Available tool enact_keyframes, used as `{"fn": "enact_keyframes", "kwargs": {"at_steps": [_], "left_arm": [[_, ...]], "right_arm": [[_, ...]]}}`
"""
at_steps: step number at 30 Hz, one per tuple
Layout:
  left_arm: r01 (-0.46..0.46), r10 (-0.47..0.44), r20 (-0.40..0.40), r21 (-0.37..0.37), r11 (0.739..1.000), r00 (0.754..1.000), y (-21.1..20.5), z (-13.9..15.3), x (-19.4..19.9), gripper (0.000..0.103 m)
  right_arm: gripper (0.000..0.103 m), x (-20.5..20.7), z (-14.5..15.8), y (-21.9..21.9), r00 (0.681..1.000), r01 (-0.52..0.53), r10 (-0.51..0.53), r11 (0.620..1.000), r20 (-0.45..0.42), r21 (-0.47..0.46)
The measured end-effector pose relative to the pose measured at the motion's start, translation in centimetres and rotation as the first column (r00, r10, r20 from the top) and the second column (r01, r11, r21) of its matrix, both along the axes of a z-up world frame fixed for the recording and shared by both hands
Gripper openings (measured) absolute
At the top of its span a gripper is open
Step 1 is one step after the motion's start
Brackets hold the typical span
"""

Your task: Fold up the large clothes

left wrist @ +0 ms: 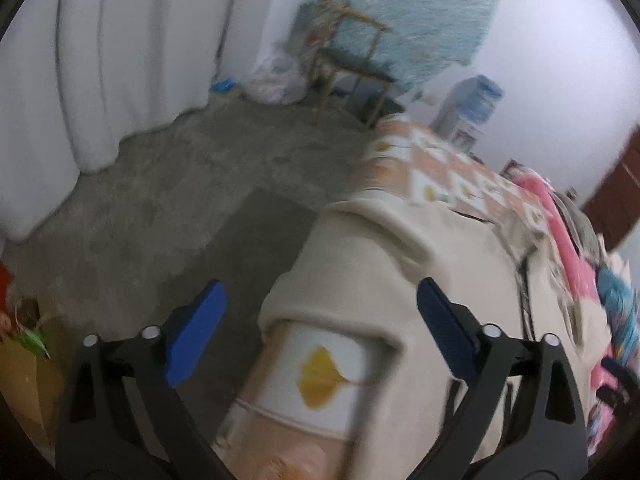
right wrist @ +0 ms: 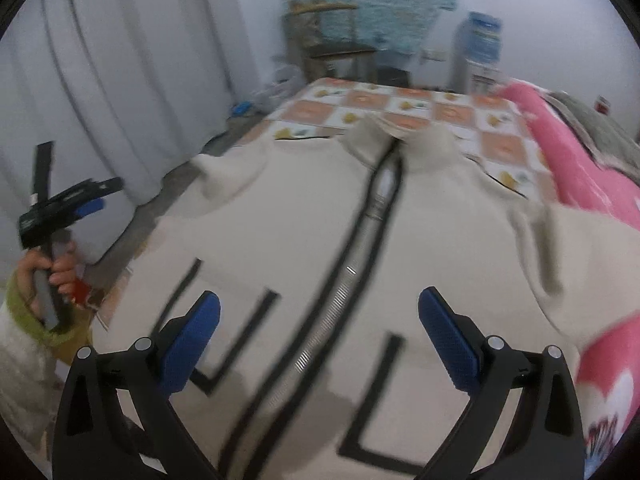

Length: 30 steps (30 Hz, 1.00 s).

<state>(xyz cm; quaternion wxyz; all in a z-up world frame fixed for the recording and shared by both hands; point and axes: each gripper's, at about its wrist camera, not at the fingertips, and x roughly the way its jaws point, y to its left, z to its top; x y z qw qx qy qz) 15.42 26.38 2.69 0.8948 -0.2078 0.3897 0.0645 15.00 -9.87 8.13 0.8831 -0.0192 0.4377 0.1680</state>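
Observation:
A large cream zip-up jacket (right wrist: 304, 216) with black trim lies spread front-up on the bed, zipper (right wrist: 360, 248) running down its middle. My right gripper (right wrist: 320, 344) is open and empty, hovering over the jacket's lower front. My left gripper (left wrist: 320, 332) is open and empty at the bed's left edge, above the jacket's sleeve (left wrist: 360, 264), which drapes over the side. The left gripper also shows in the right wrist view (right wrist: 80, 204), held in a hand off the bed's left side.
The bed has an orange-and-white checked sheet (right wrist: 400, 104). A pink blanket (right wrist: 580, 168) lies along the right side. Grey concrete floor (left wrist: 192, 184) and white curtains (left wrist: 100, 60) are to the left. A wooden chair (right wrist: 336, 44) and a water dispenser (right wrist: 480, 44) stand by the far wall.

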Motion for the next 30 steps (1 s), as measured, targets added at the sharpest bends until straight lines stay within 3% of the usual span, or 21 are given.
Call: {"fn": "enact_keyframes", "kwargs": {"at_steps": [2, 3, 5, 7, 8, 9, 11, 12, 14, 16, 20, 22, 24, 25, 27, 29, 30], "left_arm": [[-0.031, 0.028, -0.04, -0.072, 0.997, 0.999, 1.9, -1.7, 1.3, 0.082], [-0.055, 0.045, -0.072, -0.148, 0.987, 0.996, 3.4, -3.1, 2.3, 0.079], [-0.091, 0.056, -0.125, -0.298, 0.95, 0.991, 5.6, -5.7, 3.4, 0.076], [-0.143, 0.049, -0.195, -0.504, 0.852, 0.98, 8.1, -9.5, 4.6, 0.076], [-0.159, 0.031, -0.221, -0.591, 0.791, 0.975, 8.9, -11.4, 5.1, 0.076], [-0.19, 0.009, -0.261, -0.678, 0.71, 0.965, 9.6, -13.8, 5.5, 0.076], [-0.26, -0.02, -0.328, -0.784, 0.563, 0.944, 10.5, -18.2, 5.7, 0.076], [-0.289, -0.026, -0.353, -0.806, 0.517, 0.935, 10.7, -19.7, 5.6, 0.076], [-0.336, -0.028, -0.387, -0.832, 0.442, 0.922, 10.9, -22.6, 5.1, 0.076], [-0.346, -0.04, -0.392, -0.851, 0.394, 0.919, 10.4, -24.5, 5.0, 0.076], [-0.344, -0.08, -0.376, -0.9, 0.267, 0.923, 8.6, -28.1, 5.0, 0.076], [-0.341, -0.088, -0.371, -0.908, 0.243, 0.925, 8.4, -28.5, 5.9, 0.076], [-0.363, -0.076, -0.392, -0.898, 0.251, 0.917, 8.1, -29.1, 6.1, 0.051], [-0.373, -0.072, -0.402, -0.893, 0.253, 0.913, 8.3, -29.1, 6.1, 0.045], [-0.377, -0.053, -0.405, -0.884, 0.276, 0.913, 8.8, -28.5, 6.7, 0.018], [-0.34, -0.029, -0.375, -0.866, 0.367, 0.926, 9.8, -26.6, 8.1, 0.011], [-0.311, -0.011, -0.354, -0.837, 0.449, 0.935, 10.5, -24.9, 8.6, 0.008]], "right_arm": [[0.097, 2.0, -0.8, 2.0, 0.999, -0.037, 0.037, 0.999, -0.012, -0.015], [0.097, 2.9, -1.3, 2.8, 0.999, -0.045, 0.044, 0.999, -0.022, -0.026], [0.097, 4.7, -2.9, 4.7, 0.997, -0.071, 0.069, 0.996, -0.045, -0.045], [0.097, 6.4, -4.8, 6.4, 0.995, -0.079, 0.073, 0.994, -0.074, -0.079], [0.097, 7.1, -5.5, 6.8, 0.993, -0.079, 0.071, 0.993, -0.091, -0.086], [0.097, 7.6, -6.0, 7.2, 0.992, -0.078, 0.069, 0.993, -0.105, -0.088], [0.097, 8.6, -7.3, 8.0, 0.988, -0.075, 0.063, 0.993, -0.138, -0.087], [0.097, 9.0, -7.8, 8.3, 0.987, -0.073, 0.059, 0.993, -0.151, -0.09], [0.097, 9.4, -8.3, 8.6, 0.985, -0.073, 0.058, 0.993, -0.162, -0.093], [0.097, 9.8, -8.9, 8.9, 0.984, -0.073, 0.055, 0.992, -0.17, -0.101], [0.097, 10.6, -9.6, 8.9, 0.98, -0.047, 0.027, 0.994, -0.195, -0.101], [0.097, 11.0, -9.9, 8.7, 0.978, -0.028, 0.009, 0.995, -0.208, -0.092], [0.097, 11.2, -9.8, 8.6, 0.979, -0.017, -0.001, 0.996, -0.202, -0.09], [0.097, 11.3, -9.8, 8.6, 0.98, -0.016, -0.002, 0.996, -0.2, -0.091], [0.097, 11.3, -9.7, 8.4, 0.981, -0.01, -0.008, 0.995, -0.193, -0.095], [0.097, 11.0, -9.4, 8.1, 0.983, -0.002, -0.016, 0.995, -0.185, -0.099], [0.097, 11.1, -9.4, 7.9, 0.983, 0.002, -0.02, 0.995, -0.183, -0.099]]}}
